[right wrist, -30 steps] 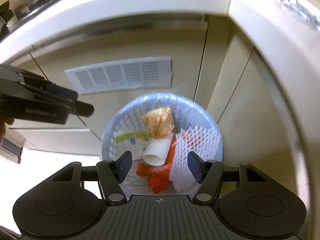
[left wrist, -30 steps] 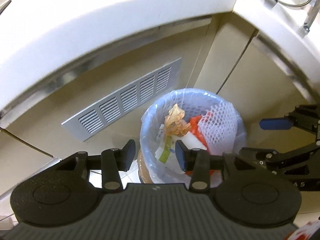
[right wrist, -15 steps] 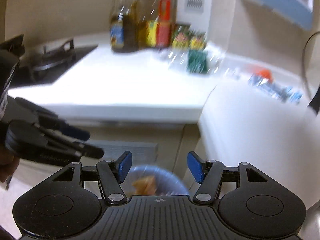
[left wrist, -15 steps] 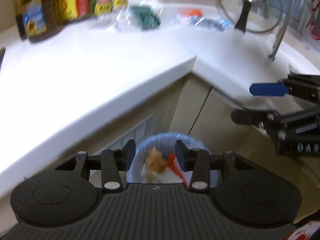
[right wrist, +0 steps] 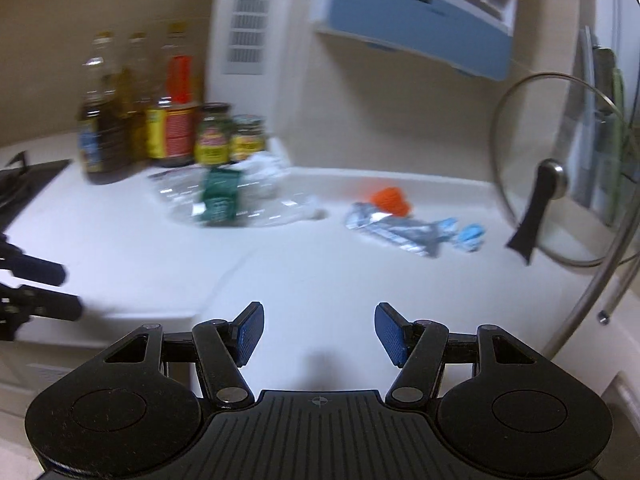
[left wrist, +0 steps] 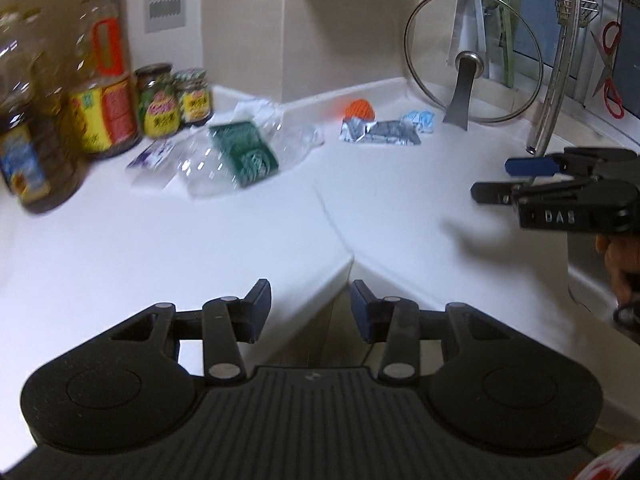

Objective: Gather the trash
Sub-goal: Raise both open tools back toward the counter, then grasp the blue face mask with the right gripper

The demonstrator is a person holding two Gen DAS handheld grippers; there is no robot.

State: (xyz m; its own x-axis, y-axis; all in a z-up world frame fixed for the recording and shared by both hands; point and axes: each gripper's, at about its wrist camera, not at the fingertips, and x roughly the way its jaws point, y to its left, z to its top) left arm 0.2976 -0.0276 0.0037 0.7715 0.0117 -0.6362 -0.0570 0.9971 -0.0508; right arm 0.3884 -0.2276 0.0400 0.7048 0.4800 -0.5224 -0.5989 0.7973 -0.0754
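Trash lies at the back of a white corner countertop [left wrist: 200,248]. A crushed clear plastic bottle with a green label [left wrist: 244,154] [right wrist: 220,196] lies near the jars. To its right are an orange ball of netting [left wrist: 359,110] [right wrist: 390,200], a silver wrapper [left wrist: 380,133] [right wrist: 396,228] and a small blue wrapper [left wrist: 420,120] [right wrist: 468,236]. My left gripper [left wrist: 310,308] hovers open and empty over the counter's front corner. My right gripper [right wrist: 318,332] [left wrist: 492,180] is open and empty above the counter, further right.
Oil bottles [left wrist: 100,92] [right wrist: 104,136] and jars [left wrist: 160,104] [right wrist: 212,136] line the back left. A glass pot lid [left wrist: 472,60] [right wrist: 560,168] leans against the right wall beside a tap [left wrist: 552,92]. A hob [right wrist: 24,184] sits far left. A hand [left wrist: 620,264] holds the right gripper.
Both grippers have risen from the trash bin by the cabinets to above the countertop. The bin has dropped out of view and the counter's trash has come into sight. The jaws kept their spacing.
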